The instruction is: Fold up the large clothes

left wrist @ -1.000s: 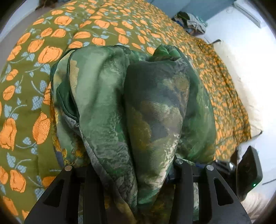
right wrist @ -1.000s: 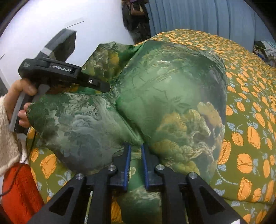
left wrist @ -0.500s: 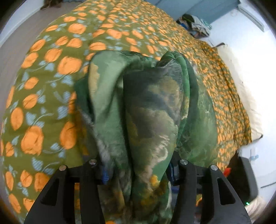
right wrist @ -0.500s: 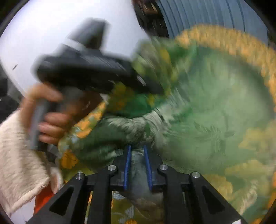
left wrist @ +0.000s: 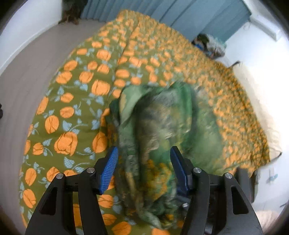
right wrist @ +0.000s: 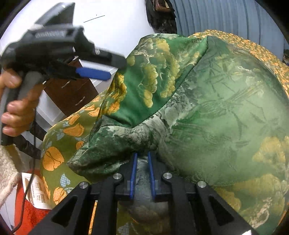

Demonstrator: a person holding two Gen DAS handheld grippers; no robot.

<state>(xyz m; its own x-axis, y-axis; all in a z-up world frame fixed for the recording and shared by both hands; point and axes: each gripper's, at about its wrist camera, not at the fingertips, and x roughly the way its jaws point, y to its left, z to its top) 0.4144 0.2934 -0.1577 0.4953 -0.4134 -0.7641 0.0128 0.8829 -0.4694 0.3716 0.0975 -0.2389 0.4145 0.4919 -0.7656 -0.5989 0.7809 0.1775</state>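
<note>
A large green patterned garment (left wrist: 162,130) lies bunched on the bed, blurred by motion in the left wrist view. My left gripper (left wrist: 143,162) is open, its blue pads either side of the cloth without pinching it. In the right wrist view the garment (right wrist: 207,108) fills the frame. My right gripper (right wrist: 141,159) is shut on a fold of the garment's edge. The left gripper (right wrist: 101,72) shows there at upper left, held in a hand, open and just clear of the cloth.
The bed has an olive cover with orange flowers (left wrist: 86,94). Grey floor (left wrist: 27,72) lies left of it, blue curtains (left wrist: 198,16) behind. Other clothes (left wrist: 211,45) lie at the far corner. A brown and white cabinet (right wrist: 72,94) and a red item (right wrist: 28,213) stand beside the bed.
My left gripper has opened and let go of the garment, pulling up and back from it. My right gripper has kept its hold on the cloth.
</note>
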